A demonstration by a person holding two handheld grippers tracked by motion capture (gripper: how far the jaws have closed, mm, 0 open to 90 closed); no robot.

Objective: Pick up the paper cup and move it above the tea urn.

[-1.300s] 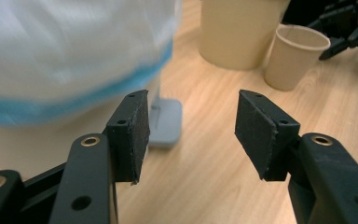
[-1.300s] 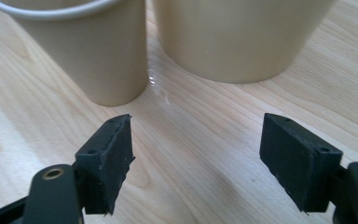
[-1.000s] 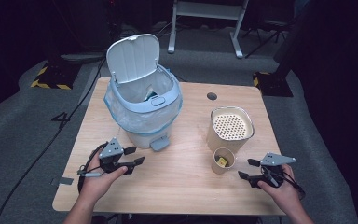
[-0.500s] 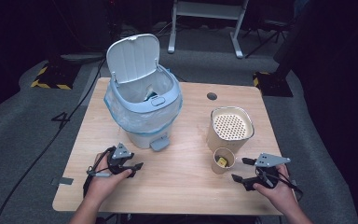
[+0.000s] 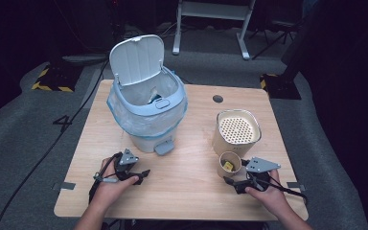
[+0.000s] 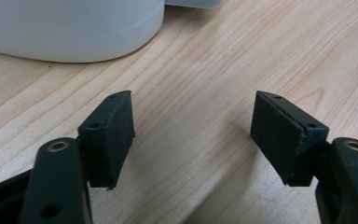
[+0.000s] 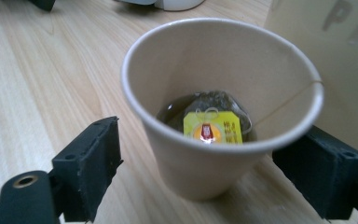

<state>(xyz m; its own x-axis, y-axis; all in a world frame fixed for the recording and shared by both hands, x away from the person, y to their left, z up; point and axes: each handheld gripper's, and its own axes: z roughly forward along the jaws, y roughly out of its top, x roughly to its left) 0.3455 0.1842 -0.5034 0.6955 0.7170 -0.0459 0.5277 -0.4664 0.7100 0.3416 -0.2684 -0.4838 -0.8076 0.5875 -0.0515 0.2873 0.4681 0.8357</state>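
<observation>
A small tan paper cup (image 7: 221,109) is standing upright at the lower right of the high view, its long axis vertical and its mouth pointing up, just in front of a beige perforated-top container (image 5: 236,131). Inside it a wet dark tea bag with a yellow tag (image 7: 212,127) is lying in a little liquid, its string running over the rim. The right gripper (image 7: 214,163) is sitting with jaws spread on either side of the cup, not yet touching it. The left gripper (image 6: 193,130) is resting with jaws spread over bare wooden table (image 6: 205,60). A pale blue lidded pedal bin lined with clear plastic (image 5: 146,103) is standing open at centre left. Judged from this, nothing is being lifted yet; gripping and any disposal are remaining.
</observation>
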